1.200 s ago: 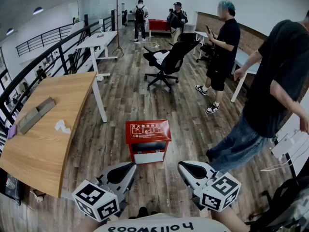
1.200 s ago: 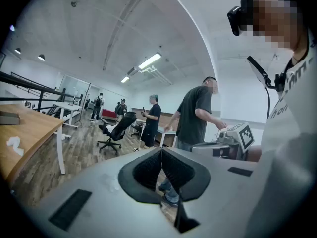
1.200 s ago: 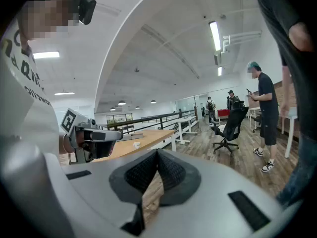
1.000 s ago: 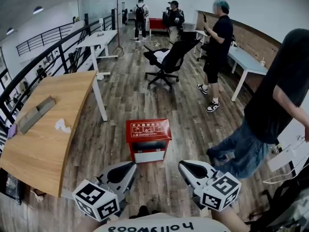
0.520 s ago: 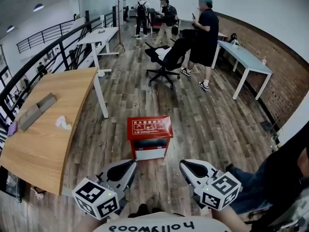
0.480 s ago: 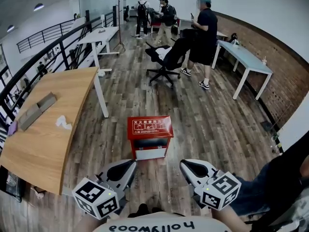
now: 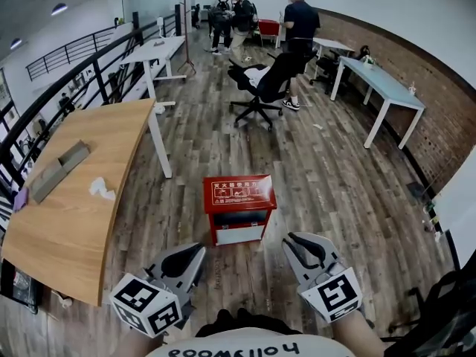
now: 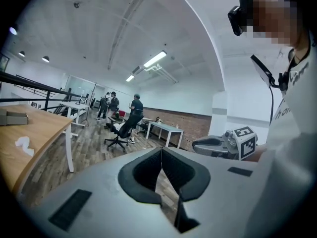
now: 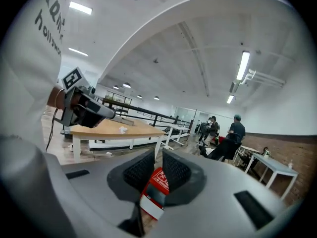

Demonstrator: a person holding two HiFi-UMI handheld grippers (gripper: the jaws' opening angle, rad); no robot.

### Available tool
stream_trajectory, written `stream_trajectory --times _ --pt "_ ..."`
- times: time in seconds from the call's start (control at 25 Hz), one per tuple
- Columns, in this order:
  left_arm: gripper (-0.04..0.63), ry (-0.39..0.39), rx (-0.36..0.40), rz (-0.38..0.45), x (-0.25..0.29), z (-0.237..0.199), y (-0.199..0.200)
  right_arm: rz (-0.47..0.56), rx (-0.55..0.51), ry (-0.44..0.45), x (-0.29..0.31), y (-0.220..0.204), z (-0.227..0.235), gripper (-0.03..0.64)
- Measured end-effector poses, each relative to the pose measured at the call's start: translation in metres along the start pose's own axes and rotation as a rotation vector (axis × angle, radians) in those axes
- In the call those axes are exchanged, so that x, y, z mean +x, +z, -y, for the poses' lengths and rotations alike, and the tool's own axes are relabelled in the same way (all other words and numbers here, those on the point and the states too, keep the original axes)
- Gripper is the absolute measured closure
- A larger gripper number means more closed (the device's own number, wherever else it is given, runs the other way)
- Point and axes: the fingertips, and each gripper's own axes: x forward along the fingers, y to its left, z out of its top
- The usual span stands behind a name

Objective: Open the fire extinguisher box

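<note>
Two hand-held grippers are held out above the wooden floor (image 7: 327, 169), both well short of the red fire extinguisher box (image 7: 239, 194), which stands on the floor straight ahead with its lid down. The left hand-held gripper (image 7: 195, 251) has its jaws together and empty. The right hand-held gripper (image 7: 295, 239) is opening its jaws, with nothing between them. The box looks unanchored, so a one-sided pull at the lid could slide or tip it rather than open it.
</note>
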Motion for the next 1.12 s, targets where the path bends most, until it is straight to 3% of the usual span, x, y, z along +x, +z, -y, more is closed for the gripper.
stream_trajectory --times 0.12,0.28,0.76,1.12 --pt "0.589 0.032 -0.002 -0.003 0.006 -0.018 -0.001 -0.055 0.061 -0.012 0.011 -0.006 0.008 0.581" --pt "0.589 0.054 -0.022 -0.023 0.018 -0.037 -0.005 -0.054 0.111 0.016 0.033 -0.024 0.017 0.581" --pt "0.589 0.182 -0.122 -0.042 0.107 -0.088 -0.013 -0.124 0.047 0.202 0.09 -0.077 0.075 0.583" --pt "0.589 0.242 -0.113 -0.073 0.145 -0.099 -0.018 -0.177 0.056 0.294 0.133 -0.112 0.11 0.583"
